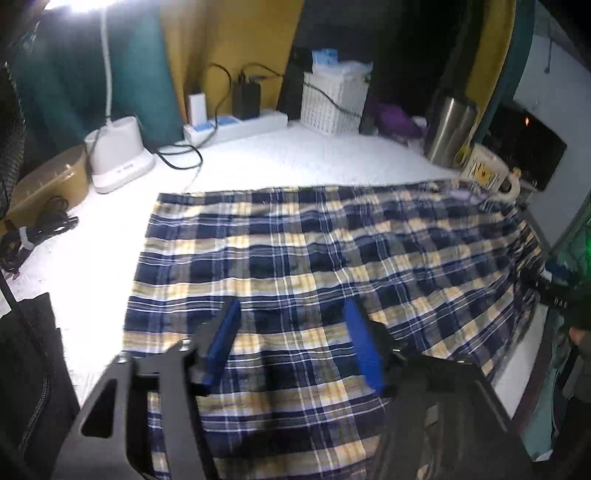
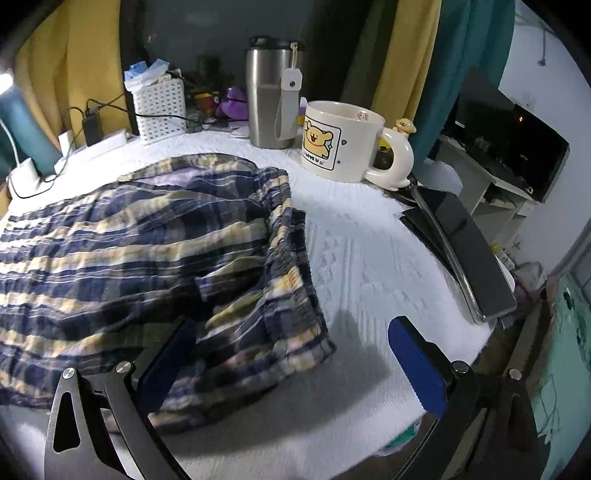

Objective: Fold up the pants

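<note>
On the white table (image 1: 332, 155) the plaid pants (image 1: 314, 251) lay spread flat. We held the left gripper (image 1: 291, 332) above them, jaws released. The right gripper (image 2: 291, 354), also spread, straddled the waistband (image 2: 288, 258); we judged gripping came next, before any fold.

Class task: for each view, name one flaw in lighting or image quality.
Left wrist view: lamp glare blows out the top corner, and the plaid pants are slightly blurred. Right wrist view: fisheye bends the table edge; the right claw casts a shadow.
</note>
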`<state>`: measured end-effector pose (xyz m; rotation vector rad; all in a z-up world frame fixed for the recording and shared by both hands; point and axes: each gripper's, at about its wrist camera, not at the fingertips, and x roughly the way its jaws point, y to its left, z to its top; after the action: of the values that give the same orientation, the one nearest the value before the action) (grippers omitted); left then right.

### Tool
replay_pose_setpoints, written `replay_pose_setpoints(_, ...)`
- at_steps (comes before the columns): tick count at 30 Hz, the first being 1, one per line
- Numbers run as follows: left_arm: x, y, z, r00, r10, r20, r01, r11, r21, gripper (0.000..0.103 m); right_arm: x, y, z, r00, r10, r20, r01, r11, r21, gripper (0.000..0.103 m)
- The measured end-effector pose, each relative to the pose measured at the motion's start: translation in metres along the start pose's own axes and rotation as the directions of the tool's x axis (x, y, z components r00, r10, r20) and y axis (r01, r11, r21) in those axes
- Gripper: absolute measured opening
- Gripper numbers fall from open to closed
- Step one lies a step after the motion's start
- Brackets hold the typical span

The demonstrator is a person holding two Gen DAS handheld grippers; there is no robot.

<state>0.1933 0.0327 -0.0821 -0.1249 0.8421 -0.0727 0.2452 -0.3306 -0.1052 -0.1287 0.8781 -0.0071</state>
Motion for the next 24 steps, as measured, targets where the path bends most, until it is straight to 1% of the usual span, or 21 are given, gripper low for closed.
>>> replay_pose_setpoints(9, -0.025, 0.009, -0.017, 0.999, 0.014, 0.028, -0.014, 1.000, -0.018, 0.061, -0.025, 0.013, -0.018, 0.998, 0.068, 0.005, -0.068, 0.997, 0.024, 0.103)
replay_pose_setpoints(13, -0.035, 0.015, -0.024, 0.999, 0.032, 0.037, -0.031, 0.999, -0.029, 0.061, -0.030, 0.022, -0.028, 0.993, 0.116, 0.001, -0.116, 0.993, 0.032, 0.103)
replay_pose_setpoints(17, -0.040, 0.025, -0.030, 0.998, 0.060, 0.035, -0.058, 0.997, -0.054, 0.061, -0.029, 0.030, -0.034, 0.985, 0.170, -0.010, -0.169, 0.985, 0.033, 0.103)
replay_pose_setpoints(21, -0.040, 0.037, -0.035, 0.996, 0.091, 0.019, -0.090, 0.992, -0.086, 0.061, -0.018, 0.035, -0.037, 0.971, 0.236, -0.037, -0.233, 0.971, 0.061, 0.103)
replay_pose_setpoints(24, -0.038, 0.045, -0.037, 0.993, 0.116, 0.002, -0.115, 0.988, -0.104, 0.061, -0.012, 0.036, -0.034, 0.968, 0.250, -0.027, -0.247, 0.967, 0.068, 0.103)
